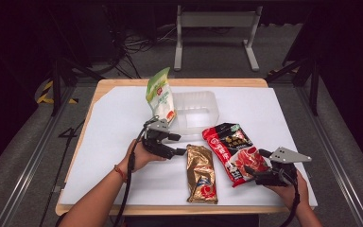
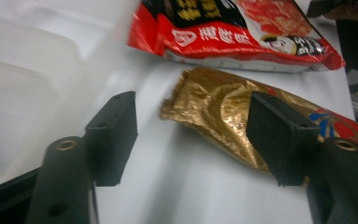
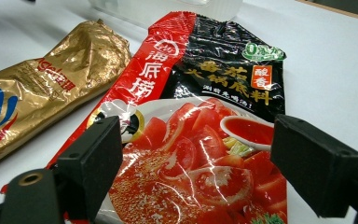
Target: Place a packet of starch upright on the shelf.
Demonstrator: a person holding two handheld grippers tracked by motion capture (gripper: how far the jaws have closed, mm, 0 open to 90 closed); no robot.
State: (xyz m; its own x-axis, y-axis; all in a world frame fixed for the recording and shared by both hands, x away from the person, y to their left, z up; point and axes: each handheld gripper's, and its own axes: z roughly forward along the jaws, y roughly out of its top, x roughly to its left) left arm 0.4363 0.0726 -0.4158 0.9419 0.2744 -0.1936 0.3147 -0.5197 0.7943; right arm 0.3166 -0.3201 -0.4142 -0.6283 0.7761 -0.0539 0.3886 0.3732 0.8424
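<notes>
My left fingers (image 2: 116,135) stand spread apart with nothing between them, bare white tabletop (image 2: 191,186) showing in the gap; the crumpled top end of the gold packet (image 2: 219,112) lies just beyond them, partly behind one finger, not pinched. My left gripper (image 1: 178,145) hovers just beside that top end of the gold packet (image 1: 201,172), on its left, held in my left hand (image 1: 142,156). My right fingers (image 3: 93,158) are spread too, one at each side of the red sauce packet (image 3: 205,140), which lies flat beneath them; I cannot tell whether they touch it. My right gripper (image 1: 255,172) sits at the lower end of the red sauce packet (image 1: 234,149), which lies just right of the gold packet, close alongside it. Beyond the gold packet stands a clear plastic tub (image 1: 196,111), and a green-and-white bag (image 1: 160,97) leans upright against the tub's left wall.
</notes>
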